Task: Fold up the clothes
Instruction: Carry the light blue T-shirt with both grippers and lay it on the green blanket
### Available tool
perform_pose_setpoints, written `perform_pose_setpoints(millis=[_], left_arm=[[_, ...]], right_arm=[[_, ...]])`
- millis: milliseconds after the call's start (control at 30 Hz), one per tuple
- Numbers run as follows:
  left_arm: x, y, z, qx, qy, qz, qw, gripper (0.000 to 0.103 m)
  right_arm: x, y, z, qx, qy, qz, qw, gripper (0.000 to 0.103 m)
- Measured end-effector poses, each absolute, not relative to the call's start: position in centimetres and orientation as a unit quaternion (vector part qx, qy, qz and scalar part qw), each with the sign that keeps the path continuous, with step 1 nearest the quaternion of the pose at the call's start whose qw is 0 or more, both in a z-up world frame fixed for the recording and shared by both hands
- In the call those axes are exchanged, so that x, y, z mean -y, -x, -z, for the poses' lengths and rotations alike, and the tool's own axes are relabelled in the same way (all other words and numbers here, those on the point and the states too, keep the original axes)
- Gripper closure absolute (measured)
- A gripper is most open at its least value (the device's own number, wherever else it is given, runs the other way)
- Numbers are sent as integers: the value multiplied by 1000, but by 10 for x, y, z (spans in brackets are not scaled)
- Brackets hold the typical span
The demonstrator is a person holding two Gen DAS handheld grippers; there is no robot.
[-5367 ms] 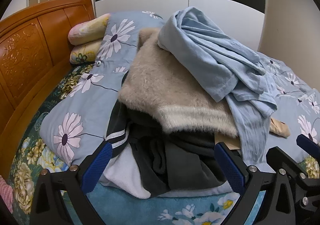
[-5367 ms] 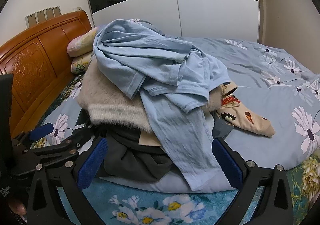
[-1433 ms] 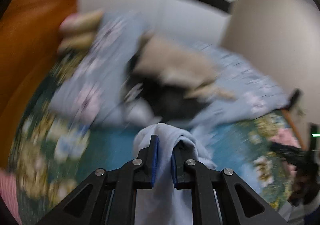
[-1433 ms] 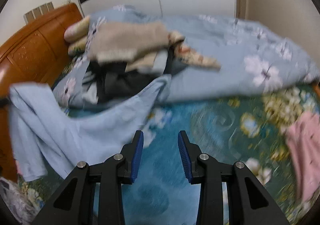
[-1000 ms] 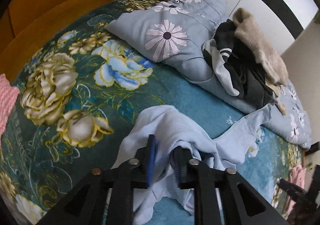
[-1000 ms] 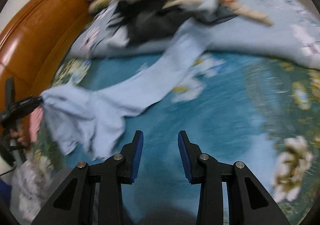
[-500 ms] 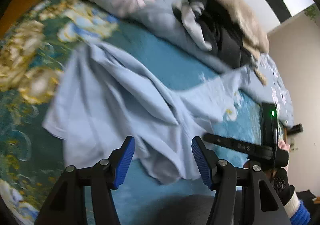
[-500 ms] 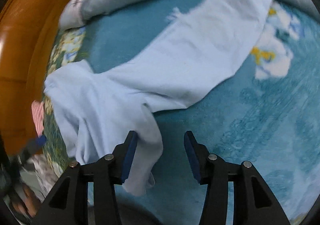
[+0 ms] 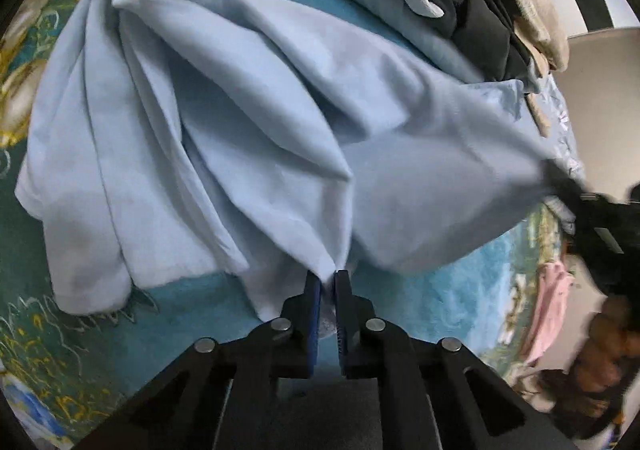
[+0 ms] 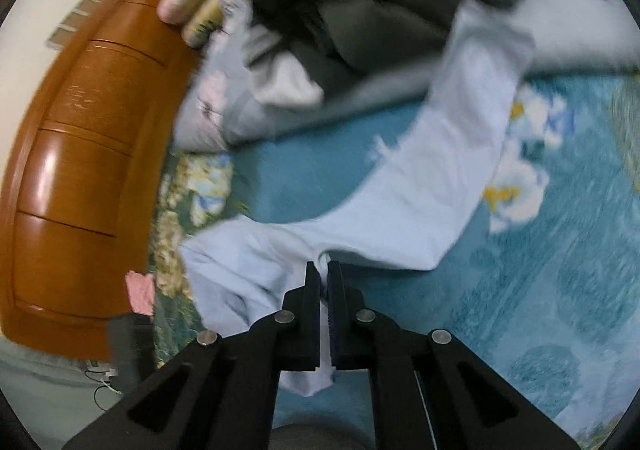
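Half a second earlier both hand-held grippers had hovered with jaws apart over the light blue garment [image 9: 248, 122]; now each had closed on its cloth, and the right wrist view had swung round so that the wooden headboard [image 10: 76, 178] filled its left side. The left hand-held gripper [image 9: 327, 279] was clamped on a gathered point of the garment's near edge, from which folds fanned up and away across the teal floral bedspread [image 9: 72, 338]. The right hand-held gripper [image 10: 324, 270] was likewise pinched together on blue fabric, a flap of it hanging down between and below the pads, where the bunched body met a long strip of the garment [image 10: 452, 170] that ran up and to the right toward the pile of clothes [image 10: 360, 30]. That pile, dark garments under a beige fluffy one, lay on a blue daisy-print quilt [image 10: 208, 114] just beyond the far end of the garment. In the left view the garment's right end was pulled taut toward the blurred black frame of the other gripper [image 9: 588, 210], with a pink cloth [image 9: 552, 310] lying near it on the bed.
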State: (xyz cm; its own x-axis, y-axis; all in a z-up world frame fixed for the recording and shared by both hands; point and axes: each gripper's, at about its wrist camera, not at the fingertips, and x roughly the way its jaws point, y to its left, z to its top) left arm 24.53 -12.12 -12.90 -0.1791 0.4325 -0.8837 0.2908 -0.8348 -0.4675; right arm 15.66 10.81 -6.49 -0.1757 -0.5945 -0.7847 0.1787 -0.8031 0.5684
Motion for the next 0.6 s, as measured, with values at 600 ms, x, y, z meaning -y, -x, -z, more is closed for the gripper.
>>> perform_pose_setpoints(millis=[600], left_arm=[[220,-287,-120,312,313,-896,53,99]], right_arm=[[-225,-192,-157,202,-364,875,246,101]])
